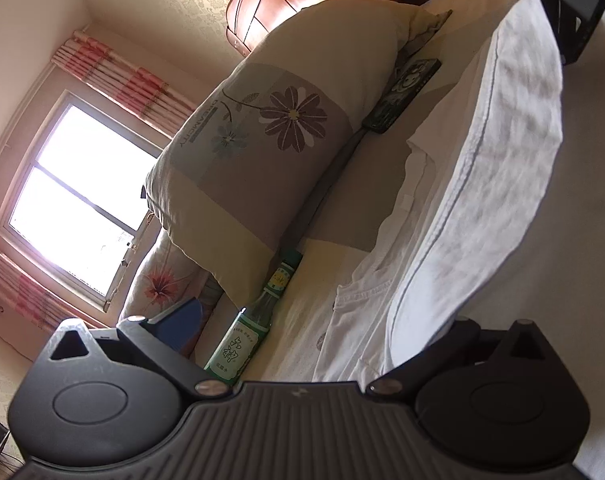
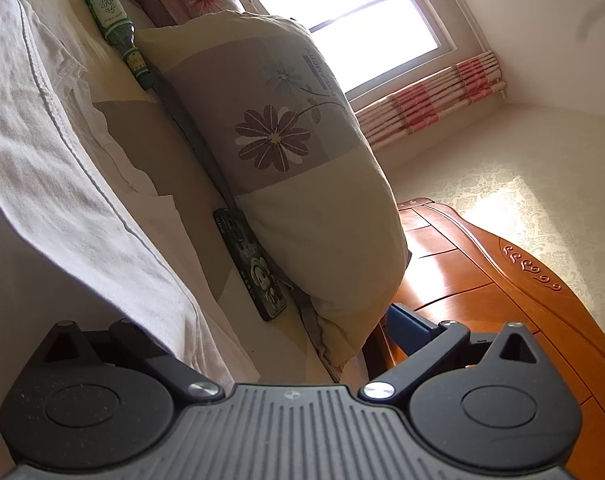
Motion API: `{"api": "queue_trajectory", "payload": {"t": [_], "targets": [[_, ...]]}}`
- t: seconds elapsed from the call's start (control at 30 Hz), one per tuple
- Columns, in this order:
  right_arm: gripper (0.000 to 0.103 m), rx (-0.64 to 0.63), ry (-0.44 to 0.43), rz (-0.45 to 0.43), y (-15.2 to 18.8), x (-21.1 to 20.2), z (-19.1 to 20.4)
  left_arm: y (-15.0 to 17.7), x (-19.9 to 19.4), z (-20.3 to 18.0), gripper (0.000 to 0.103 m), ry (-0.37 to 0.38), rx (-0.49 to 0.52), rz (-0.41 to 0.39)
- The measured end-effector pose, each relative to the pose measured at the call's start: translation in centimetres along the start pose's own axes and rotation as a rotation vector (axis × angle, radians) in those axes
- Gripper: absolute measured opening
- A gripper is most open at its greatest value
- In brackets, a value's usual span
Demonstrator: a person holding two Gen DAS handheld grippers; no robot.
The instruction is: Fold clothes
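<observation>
Left gripper (image 1: 302, 332): nearest the left camera, black body along the bottom edge; jaws spread wide. The lifted white cloth runs down to its right-hand finger, but whether that finger pinches the cloth cannot be told.
Right gripper (image 2: 274, 336): black, likewise spread wide; the cloth reaches its left-hand finger, grip also unclear. Its far end shows at the top right corner of the left view.
White garment (image 1: 482, 184): one, raised as a stitched edge stretched between the two grippers, the rest spread flat on the bed (image 1: 334, 216) beneath.
Green glass bottle (image 1: 250, 328): one, lying on the bed just beside the pillow's lower end.
Flowered pillow (image 1: 262, 160): one large, beige and grey with a purple daisy, along the bed's far side; a second with a pink flower (image 1: 158, 284) behind it.
Phone (image 1: 406, 92): one, cartoon case, lying against the pillow.
Headboard (image 2: 482, 280): carved orange wood.
Window (image 1: 74, 196): one, bright, flanked by pink-checked curtains (image 1: 122, 76).
</observation>
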State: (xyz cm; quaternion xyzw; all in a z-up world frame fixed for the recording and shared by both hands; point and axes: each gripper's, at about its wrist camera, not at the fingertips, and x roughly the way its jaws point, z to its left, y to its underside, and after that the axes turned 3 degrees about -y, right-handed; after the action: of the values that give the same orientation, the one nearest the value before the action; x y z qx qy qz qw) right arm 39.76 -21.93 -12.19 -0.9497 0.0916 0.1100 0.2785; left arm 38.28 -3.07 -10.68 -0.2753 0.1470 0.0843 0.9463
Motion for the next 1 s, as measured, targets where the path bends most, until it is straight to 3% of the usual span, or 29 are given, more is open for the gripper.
{"api": "queue_trajectory", "payload": {"t": [0.27,0.6,0.8,1.0], "targets": [[0.103,0.032,-0.099,0.069,0.8,2.1,0.3,0.6,3.2,0.2,0.103,0.098,-0.072,0.059],[0.103,0.069,-0.289,0.057,2.5,-2.1,-2.2,1.6,1.9,3.9,0.103,0.166,-0.209,0.065],[0.103,0.184,-0.293,0.065,1.1,2.0,-4.7,1.8,2.8,6.3,0.103,0.2,-0.313,0.093],[0.103,0.261,-0.361,0.096,-0.9,8.0,-6.8,2.3,8.8,10.0,0.102,0.342,-0.57,0.195]]}}
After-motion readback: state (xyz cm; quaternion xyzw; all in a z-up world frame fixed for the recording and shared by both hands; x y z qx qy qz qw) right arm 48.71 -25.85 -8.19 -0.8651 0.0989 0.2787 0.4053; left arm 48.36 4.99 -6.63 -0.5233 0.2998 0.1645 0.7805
